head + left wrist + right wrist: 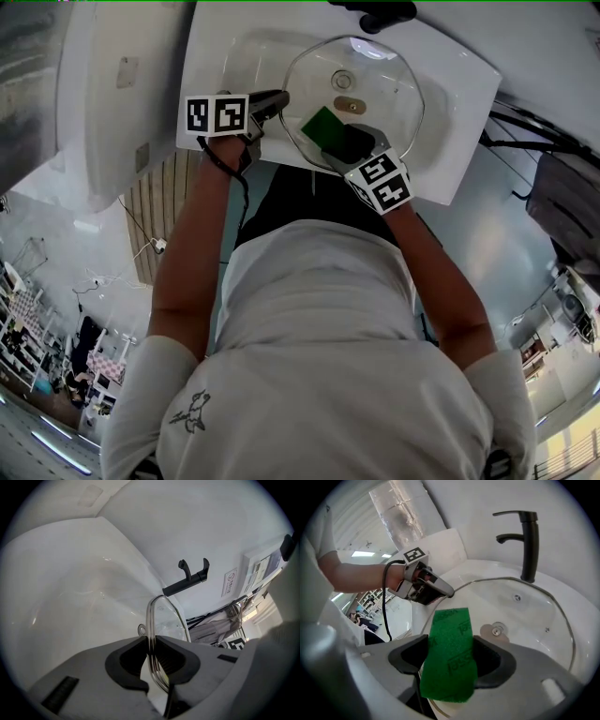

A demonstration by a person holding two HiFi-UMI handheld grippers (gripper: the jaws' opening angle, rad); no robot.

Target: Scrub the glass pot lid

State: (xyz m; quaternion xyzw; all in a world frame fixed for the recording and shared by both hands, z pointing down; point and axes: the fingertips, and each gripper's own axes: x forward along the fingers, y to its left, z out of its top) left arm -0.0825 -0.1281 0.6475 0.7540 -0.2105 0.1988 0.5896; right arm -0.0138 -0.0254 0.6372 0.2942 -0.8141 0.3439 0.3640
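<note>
The round glass pot lid (375,80) is held flat over the white sink (459,112). My left gripper (279,101) is shut on the lid's left rim. In the left gripper view the rim (161,616) stands edge-on, pinched between the two pads of that gripper (152,660). My right gripper (339,142) is shut on a green scouring pad (322,125), which lies against the lid's near part. In the right gripper view the pad (452,630) sticks out past the gripper (450,657) over the lid (534,616). The left gripper (433,590) grips the lid's far-left rim there.
A black faucet (528,545) stands at the back of the sink, its base (375,14) at the head view's top edge. A white cabinet (122,94) stands to the left of the sink. The person's torso fills the near side.
</note>
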